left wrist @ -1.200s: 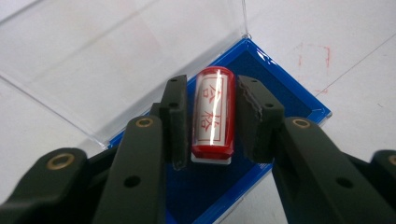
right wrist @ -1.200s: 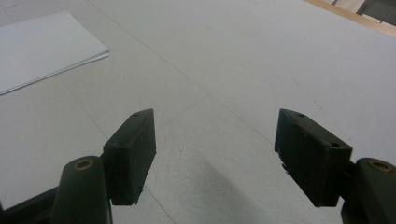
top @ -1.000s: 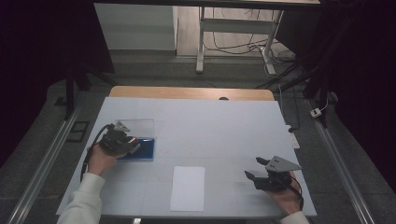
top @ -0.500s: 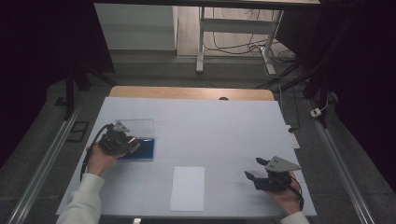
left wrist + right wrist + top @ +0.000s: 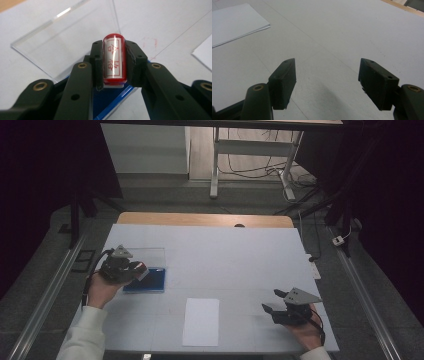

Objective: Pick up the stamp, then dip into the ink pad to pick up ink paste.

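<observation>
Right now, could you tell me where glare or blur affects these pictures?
Left gripper view: a bright streak of glare runs down the stamp and along the clear lid; the near jaws are soft. Right gripper view: the jaws cast a soft shadow on the table. High view: dark surroundings.

The left gripper sits at the left of the scene, held from below by the left hand, with a white sleeve running back to the near edge. Its jaws are clamped together on a small thing between the pads. The right gripper lies low at the near right, cradled in the right hand, pointing left. Its jaws stand wide apart, pads facing each other with nothing between them.
</observation>
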`<state>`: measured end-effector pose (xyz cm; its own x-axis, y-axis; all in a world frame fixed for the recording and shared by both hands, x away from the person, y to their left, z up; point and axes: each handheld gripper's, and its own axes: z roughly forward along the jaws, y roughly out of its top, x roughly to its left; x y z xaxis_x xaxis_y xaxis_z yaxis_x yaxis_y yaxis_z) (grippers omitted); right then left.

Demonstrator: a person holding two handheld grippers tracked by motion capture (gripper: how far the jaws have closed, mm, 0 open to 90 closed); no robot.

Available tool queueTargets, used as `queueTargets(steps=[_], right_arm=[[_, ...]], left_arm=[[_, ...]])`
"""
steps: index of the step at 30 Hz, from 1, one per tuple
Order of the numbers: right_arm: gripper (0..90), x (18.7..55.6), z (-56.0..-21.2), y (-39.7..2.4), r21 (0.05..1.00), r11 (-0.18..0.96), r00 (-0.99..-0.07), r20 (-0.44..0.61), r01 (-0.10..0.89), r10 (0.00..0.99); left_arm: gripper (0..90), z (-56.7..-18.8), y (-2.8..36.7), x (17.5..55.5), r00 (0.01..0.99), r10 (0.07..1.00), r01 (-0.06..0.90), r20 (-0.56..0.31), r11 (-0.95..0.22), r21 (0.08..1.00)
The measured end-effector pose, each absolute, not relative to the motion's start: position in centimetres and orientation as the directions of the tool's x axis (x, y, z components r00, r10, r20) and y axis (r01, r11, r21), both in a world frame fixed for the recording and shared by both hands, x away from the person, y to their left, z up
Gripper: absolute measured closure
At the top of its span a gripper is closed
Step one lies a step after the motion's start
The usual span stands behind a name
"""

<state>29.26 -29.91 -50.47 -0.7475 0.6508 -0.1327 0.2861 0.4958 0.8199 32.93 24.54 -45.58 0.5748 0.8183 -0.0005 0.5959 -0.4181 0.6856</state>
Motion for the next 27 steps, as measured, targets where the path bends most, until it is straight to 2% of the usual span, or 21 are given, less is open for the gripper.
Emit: queueTargets(steps=[5,15,27], right_arm=[[30.0,29.3,-50.5,-29.9,0.819,0.498,-0.747,-0.136,0.285,0.651],[30.1,29.3,-50.6,-29.8,0.817,0.5,-0.749,-0.134,0.288,0.649],[30.2,29.3,-50.7,-29.8,0.811,0.507,-0.746,-0.14,0.291,0.651]], left_arm=[[70.2,-44.4,24.5,32.4,0.584,0.812,0.573,0.009,-0.42,0.704],[70.1,-44.4,24.6,32.4,0.573,0.819,0.579,0.003,-0.408,0.706],[70.1,-46.2,24.0,33.4,0.578,0.816,0.616,0.014,-0.447,0.649]])
